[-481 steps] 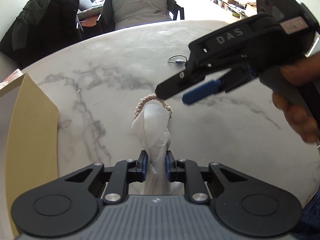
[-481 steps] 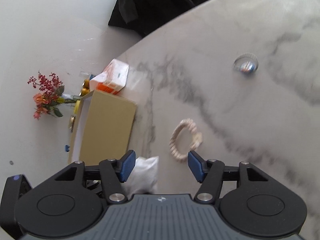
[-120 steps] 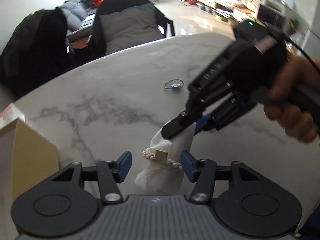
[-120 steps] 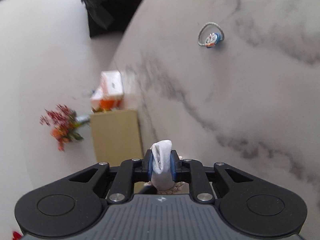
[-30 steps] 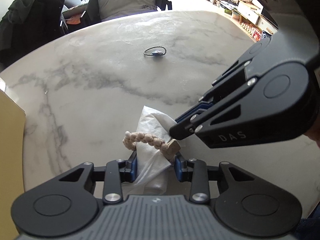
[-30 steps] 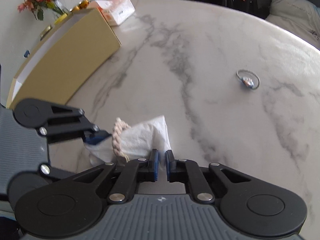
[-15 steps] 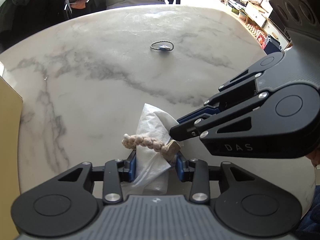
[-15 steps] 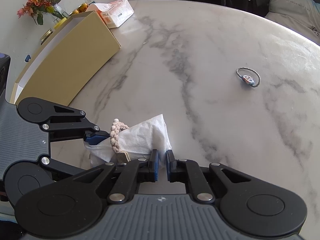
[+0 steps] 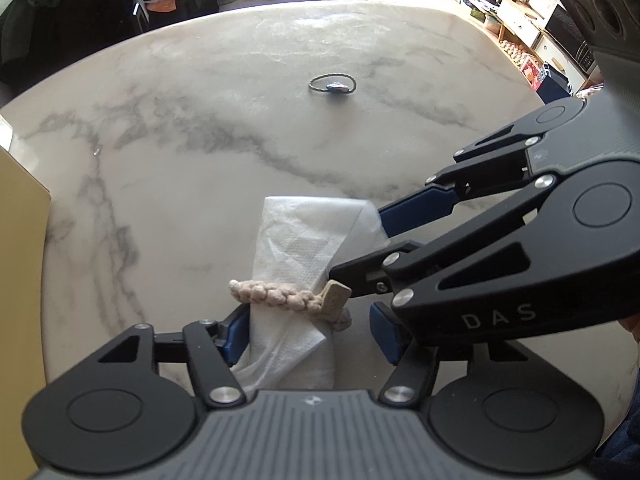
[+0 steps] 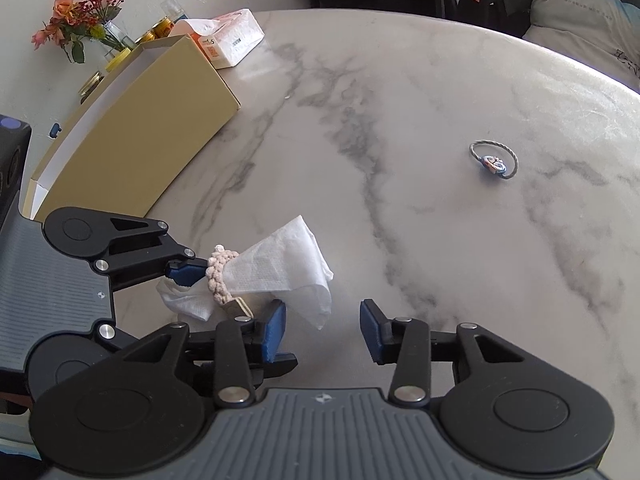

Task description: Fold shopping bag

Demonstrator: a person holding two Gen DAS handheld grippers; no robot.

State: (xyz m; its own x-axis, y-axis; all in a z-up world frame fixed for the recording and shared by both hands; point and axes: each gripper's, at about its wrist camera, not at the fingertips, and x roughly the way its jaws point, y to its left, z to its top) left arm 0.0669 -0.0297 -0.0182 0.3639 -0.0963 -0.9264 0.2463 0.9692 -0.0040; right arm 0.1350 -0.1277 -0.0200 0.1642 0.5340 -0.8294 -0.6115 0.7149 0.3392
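Observation:
The white shopping bag [image 9: 296, 248] lies rolled on the marble table [image 9: 224, 152], bound by a pink braided band [image 9: 276, 295] with a tan tag. My left gripper [image 9: 310, 334] straddles the roll's near end. Its jaws are opening: the left pad lies against the bag and the right pad stands clear. My right gripper [image 9: 356, 242] reaches in from the right at the roll's far corner. In the right wrist view the right gripper [image 10: 322, 328] is also opening, with only the loose corner of the bag [image 10: 280, 268] just ahead of the gap. The left gripper [image 10: 178, 286] sits at the banded end.
A tan open box [image 10: 132, 132] stands along the table's left side, with a tissue pack [image 10: 228, 40] and a vase of flowers [image 10: 80, 8] beyond it. A thin hair ring with a blue charm [image 9: 333, 85] lies mid-table. Chairs with a cushion and a dark jacket [image 9: 68, 20] stand past the far edge.
Both grippers' jaws have spread apart. The right one was nearly shut at the bag's corner; the left one pinched the roll. The bag's far end has flattened out.

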